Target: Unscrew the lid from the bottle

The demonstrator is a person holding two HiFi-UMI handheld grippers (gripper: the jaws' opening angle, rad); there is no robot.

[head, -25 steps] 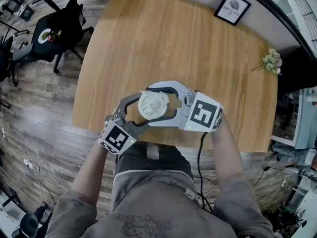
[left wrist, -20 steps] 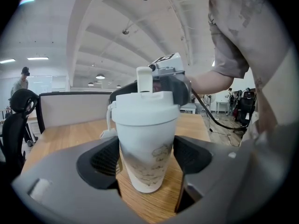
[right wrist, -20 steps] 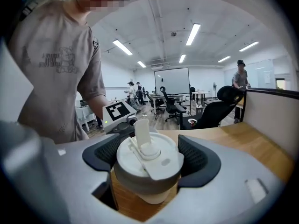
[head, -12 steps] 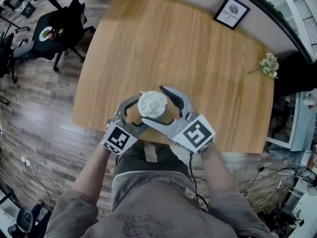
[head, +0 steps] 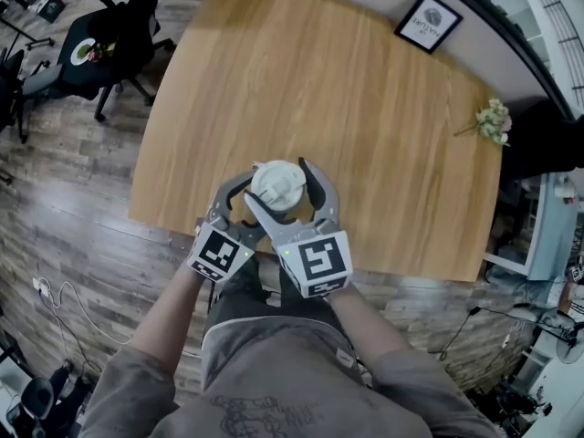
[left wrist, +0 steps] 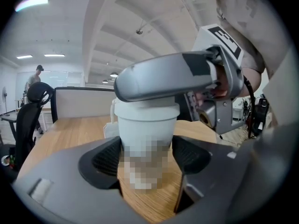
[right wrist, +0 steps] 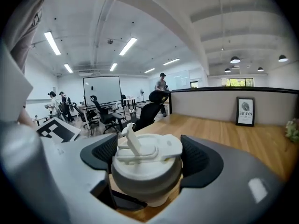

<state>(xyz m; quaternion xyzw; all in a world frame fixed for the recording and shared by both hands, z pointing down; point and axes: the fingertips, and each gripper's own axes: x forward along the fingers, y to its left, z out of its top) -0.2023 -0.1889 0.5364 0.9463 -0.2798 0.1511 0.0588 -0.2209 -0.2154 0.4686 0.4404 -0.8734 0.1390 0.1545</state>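
Bottle (left wrist: 147, 125) stands upright on the wooden table (head: 365, 108), close to the edge nearest you. Your left gripper (left wrist: 147, 157) clamps the bottle body below the lid, with both ribbed pads pressed on its sides. Your right gripper (right wrist: 148, 158) sits higher, with its jaws around the lid (right wrist: 149, 146). Those jaws are opening: the lid is between them and the pads are just beside its rim, not squeezing.

The lid is white, with a flip spout sticking up left of centre in the right gripper view. It sits on the bottle; can't tell how far it's unscrewed. In the head view both grippers reach in from your side and meet at the bottle, the right one crossing over the left.

A small framed picture (head: 428, 13) is at the table's far right corner and a little bunch of flowers (head: 494, 119) near its right edge, both well apart from the bottle. A black office chair (head: 100, 53) stands on the floor left of the table.
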